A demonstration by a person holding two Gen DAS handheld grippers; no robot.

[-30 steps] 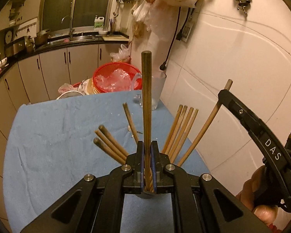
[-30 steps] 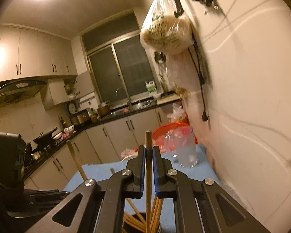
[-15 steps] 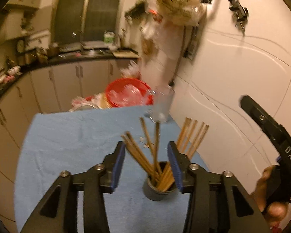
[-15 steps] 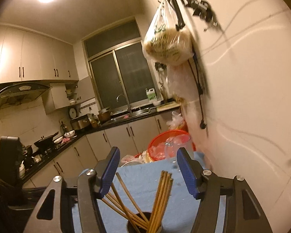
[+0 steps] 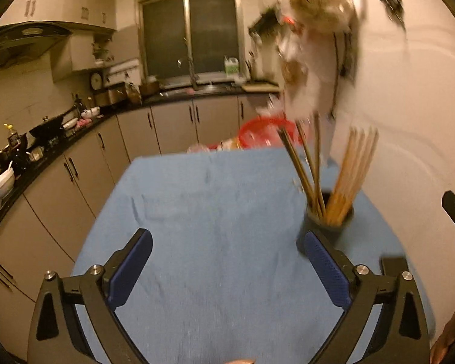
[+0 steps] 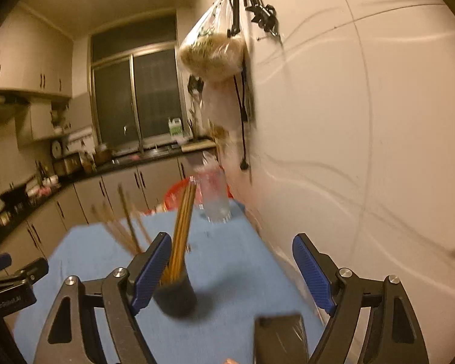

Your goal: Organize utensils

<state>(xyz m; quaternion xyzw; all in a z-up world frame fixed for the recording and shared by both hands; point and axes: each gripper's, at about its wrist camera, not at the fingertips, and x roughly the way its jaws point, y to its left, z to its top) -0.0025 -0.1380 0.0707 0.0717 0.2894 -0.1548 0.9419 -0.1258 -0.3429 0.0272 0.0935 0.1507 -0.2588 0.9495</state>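
Observation:
A dark cup [image 5: 329,223] full of wooden chopsticks [image 5: 352,176] stands on the blue cloth [image 5: 215,212] near the wall. My left gripper [image 5: 227,268] hangs over the cloth, its jaws opening wide with nothing between them. The cup is just beyond its right fingertip. In the right wrist view the same cup [image 6: 176,294] and chopsticks [image 6: 182,227] sit close ahead, by the left finger. My right gripper [image 6: 232,270] is also opening, its pads touching nothing. The left gripper's body [image 6: 12,282] shows at that view's left edge.
A clear glass jug [image 6: 215,197] and a red basket [image 5: 267,130] stand at the table's far end. The white wall [image 6: 364,151] runs close along the right, with bags [image 6: 212,51] hanging from it. A dark block [image 6: 279,333] lies near the front edge. Cabinets line the left.
Both grippers were each shut on an upright chopstick; both let go, and the sticks now stand in the cup. Both grippers have drawn back from the cup and opened wide.

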